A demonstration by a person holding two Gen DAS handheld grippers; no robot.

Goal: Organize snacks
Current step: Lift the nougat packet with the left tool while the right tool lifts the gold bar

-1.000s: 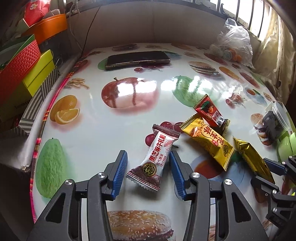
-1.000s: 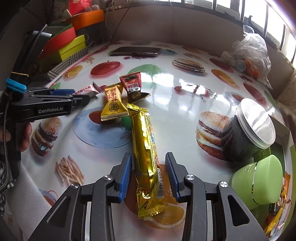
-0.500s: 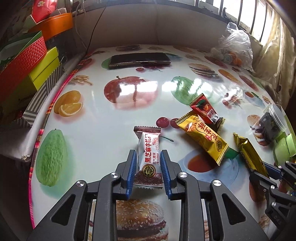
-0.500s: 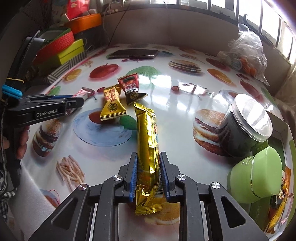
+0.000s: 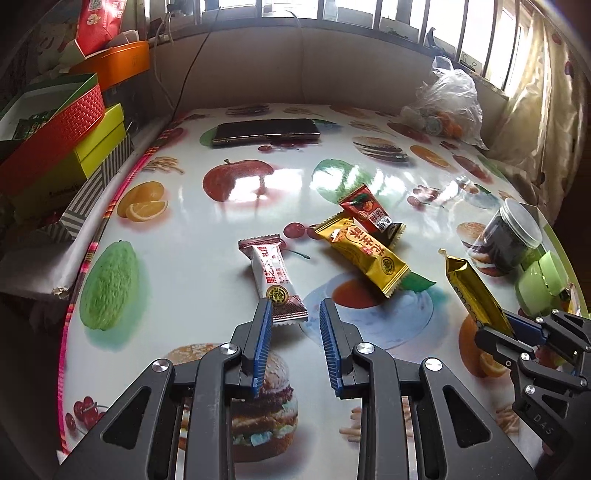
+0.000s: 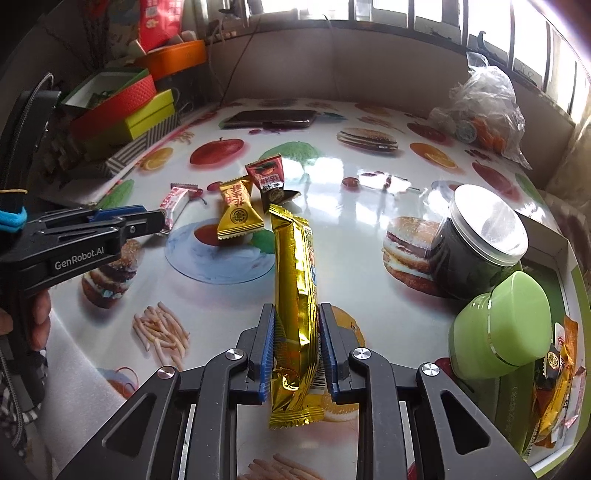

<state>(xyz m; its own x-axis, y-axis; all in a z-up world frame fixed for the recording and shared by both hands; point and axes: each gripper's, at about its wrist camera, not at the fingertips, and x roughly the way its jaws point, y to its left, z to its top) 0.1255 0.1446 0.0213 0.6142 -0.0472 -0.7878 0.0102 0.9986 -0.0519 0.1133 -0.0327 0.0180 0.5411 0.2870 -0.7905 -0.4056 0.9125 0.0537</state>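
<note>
Left wrist view: left gripper (image 5: 295,314) open, white candy wrapper (image 5: 275,278) lengthwise just ahead; right gripper (image 6: 297,328) clamps gold snack bar (image 6: 295,295).

A counter (image 5: 207,236) covered in a glossy cloth printed with fruit and burgers is filling the view. A dark phone (image 5: 266,131) is lying flat near its far edge. Off the left edge, a red woven box (image 5: 55,129) is sitting on a lime-yellow box (image 5: 99,144), with an orange tub (image 5: 118,62) behind them. A clear plastic bag (image 5: 447,107) of small round items is slumping at the far right corner, and barred windows (image 5: 369,16) are letting in daylight behind.
</note>
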